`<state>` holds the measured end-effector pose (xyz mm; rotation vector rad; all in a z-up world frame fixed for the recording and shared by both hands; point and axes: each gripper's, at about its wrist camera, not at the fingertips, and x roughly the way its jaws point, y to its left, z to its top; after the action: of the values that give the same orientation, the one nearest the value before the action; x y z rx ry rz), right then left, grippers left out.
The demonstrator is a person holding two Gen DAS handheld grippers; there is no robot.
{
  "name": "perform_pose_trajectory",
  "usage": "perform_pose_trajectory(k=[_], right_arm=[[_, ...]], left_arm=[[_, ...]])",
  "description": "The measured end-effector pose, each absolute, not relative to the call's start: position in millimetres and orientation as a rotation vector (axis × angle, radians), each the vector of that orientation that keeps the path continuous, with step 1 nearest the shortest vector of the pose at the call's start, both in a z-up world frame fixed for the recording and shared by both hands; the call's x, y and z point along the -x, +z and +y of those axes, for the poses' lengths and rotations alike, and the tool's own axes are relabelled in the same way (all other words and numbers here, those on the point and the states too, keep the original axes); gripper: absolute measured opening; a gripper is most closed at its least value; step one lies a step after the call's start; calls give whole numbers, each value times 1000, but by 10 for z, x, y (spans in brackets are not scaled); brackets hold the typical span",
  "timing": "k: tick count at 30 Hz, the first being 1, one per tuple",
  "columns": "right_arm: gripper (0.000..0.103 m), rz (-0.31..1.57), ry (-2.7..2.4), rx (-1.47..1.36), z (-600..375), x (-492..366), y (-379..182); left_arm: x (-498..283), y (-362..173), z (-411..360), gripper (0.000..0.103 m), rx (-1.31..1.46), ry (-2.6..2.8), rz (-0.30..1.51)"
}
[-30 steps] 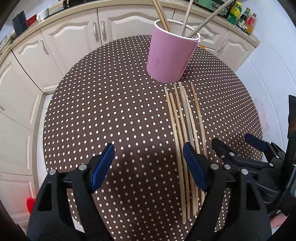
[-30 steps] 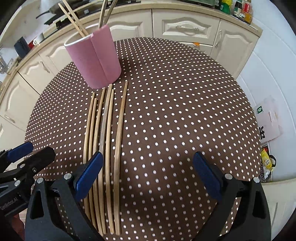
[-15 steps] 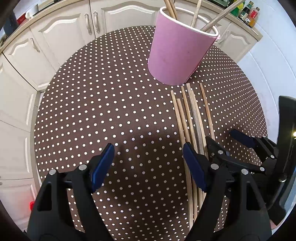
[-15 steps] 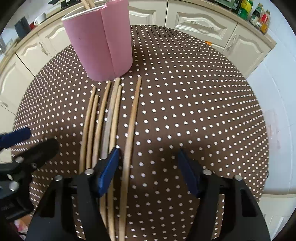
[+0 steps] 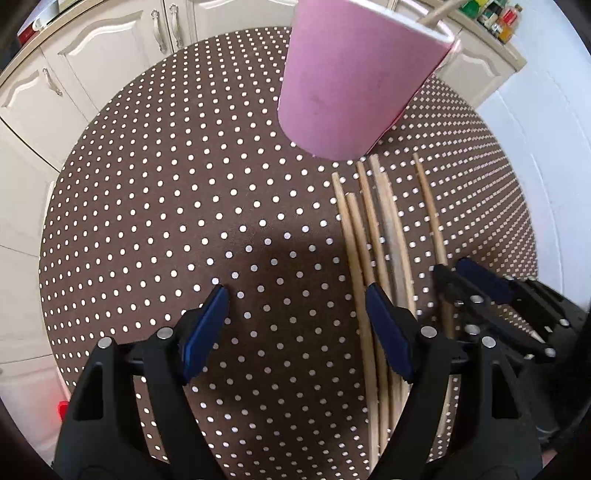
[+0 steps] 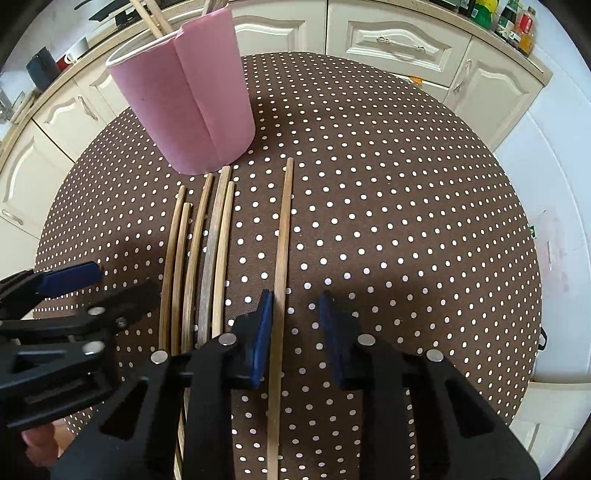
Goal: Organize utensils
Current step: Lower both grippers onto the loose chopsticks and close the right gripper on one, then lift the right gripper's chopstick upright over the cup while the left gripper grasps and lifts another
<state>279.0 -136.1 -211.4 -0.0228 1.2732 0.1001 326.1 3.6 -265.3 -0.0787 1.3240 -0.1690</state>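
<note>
Several wooden chopsticks [image 6: 207, 254] lie side by side on the brown polka-dot table [image 6: 406, 221], in front of a pink cup [image 6: 184, 107] that holds more sticks. One chopstick [image 6: 283, 236] lies apart to the right. My right gripper [image 6: 295, 314] is low over it, jaws partly closed, with the stick between them against the left pad [image 6: 264, 325]. My left gripper [image 5: 295, 314] is open and empty, left of the bundle [image 5: 373, 236]; its right pad [image 5: 384, 325] overlaps the bundle. The pink cup [image 5: 351, 81] stands ahead.
White kitchen cabinets [image 6: 388, 40] curve around the far side of the table. Bottles [image 6: 509, 22] stand on the counter at the back right. The table's rim [image 6: 532, 295] drops to a white floor on the right.
Both grippers moved forward toward the cup. The right gripper narrowed its jaws around the rightmost chopstick, which now lies farther apart from the bundle.
</note>
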Motion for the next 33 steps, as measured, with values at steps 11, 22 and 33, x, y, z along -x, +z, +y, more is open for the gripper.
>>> perform_pose_trajectory(k=[11, 22, 33], right_arm=[[22, 1265, 93, -10, -1509, -2847, -2118], [22, 1272, 89, -2, -1456, -2940, -2135], [18, 1276, 79, -43, -1522, -2935, -2142]], left_arm=[[-3317, -2713, -111, 78, 22, -108, 1314], [-3193, -2604, -129, 23, 90, -175, 1311], [-3344, -2588, -125, 26, 113, -105, 1390]])
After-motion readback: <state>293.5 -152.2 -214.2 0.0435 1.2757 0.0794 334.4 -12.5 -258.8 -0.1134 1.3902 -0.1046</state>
